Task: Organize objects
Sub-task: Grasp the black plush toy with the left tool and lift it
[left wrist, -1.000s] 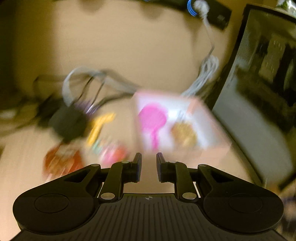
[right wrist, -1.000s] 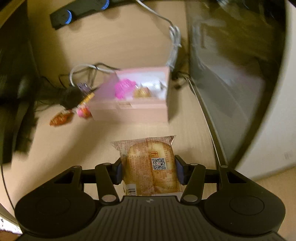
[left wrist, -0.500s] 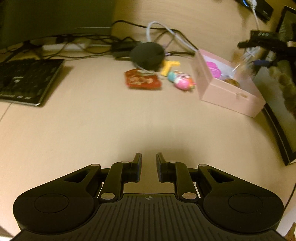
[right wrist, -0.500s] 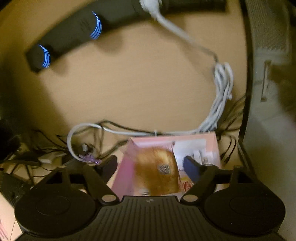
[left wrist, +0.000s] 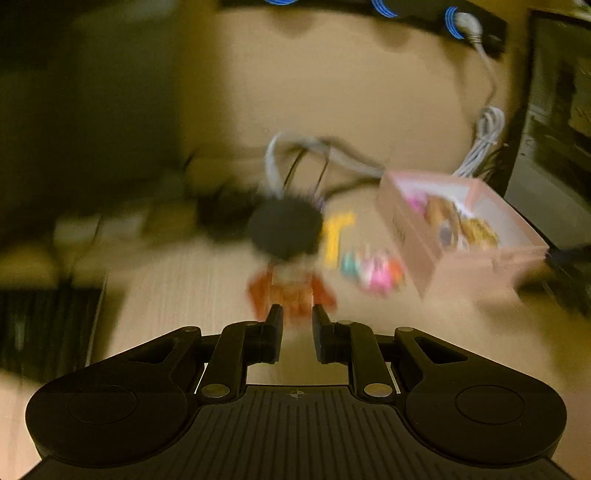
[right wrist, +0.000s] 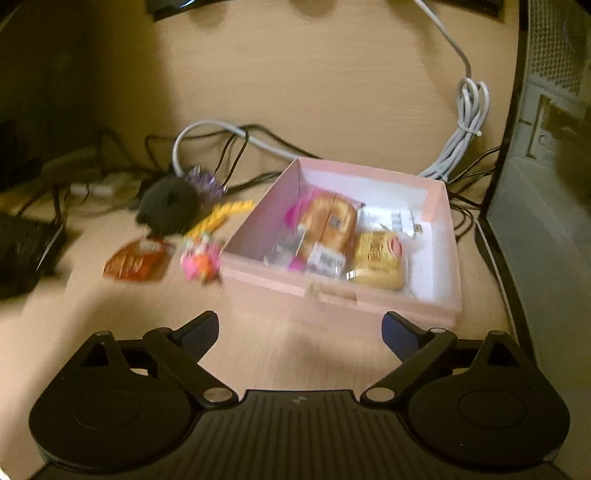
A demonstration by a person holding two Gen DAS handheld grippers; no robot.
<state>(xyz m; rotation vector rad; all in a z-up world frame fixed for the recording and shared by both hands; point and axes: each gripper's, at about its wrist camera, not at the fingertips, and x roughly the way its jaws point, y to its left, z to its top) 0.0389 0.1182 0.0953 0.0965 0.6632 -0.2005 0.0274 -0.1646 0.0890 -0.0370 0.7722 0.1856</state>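
Observation:
A pink box (right wrist: 384, 299) sits on the wooden desk. It holds a wrapped bread bun (right wrist: 327, 229), a yellow snack pack (right wrist: 376, 254) and a pink item. Left of it lie a red snack packet (right wrist: 135, 260), a pink toy (right wrist: 201, 260), a yellow toy (right wrist: 221, 216) and a black round object (right wrist: 168, 205). My right gripper (right wrist: 299, 326) is open and empty, just in front of the box. My left gripper (left wrist: 297, 319) has its jaws nearly together and empty, right above the red packet (left wrist: 291, 291). The box (left wrist: 443, 236) is to its right; this view is blurred.
Cables (right wrist: 221, 147) and a coiled white cord (right wrist: 461, 140) lie behind the box. A computer case (right wrist: 546, 155) stands at the right. A keyboard (right wrist: 22, 251) is at the left. A power strip (left wrist: 443, 18) lies at the back.
My right gripper has opened, left the bread bun in the box and pulled back. My left gripper has swung in close over the red packet.

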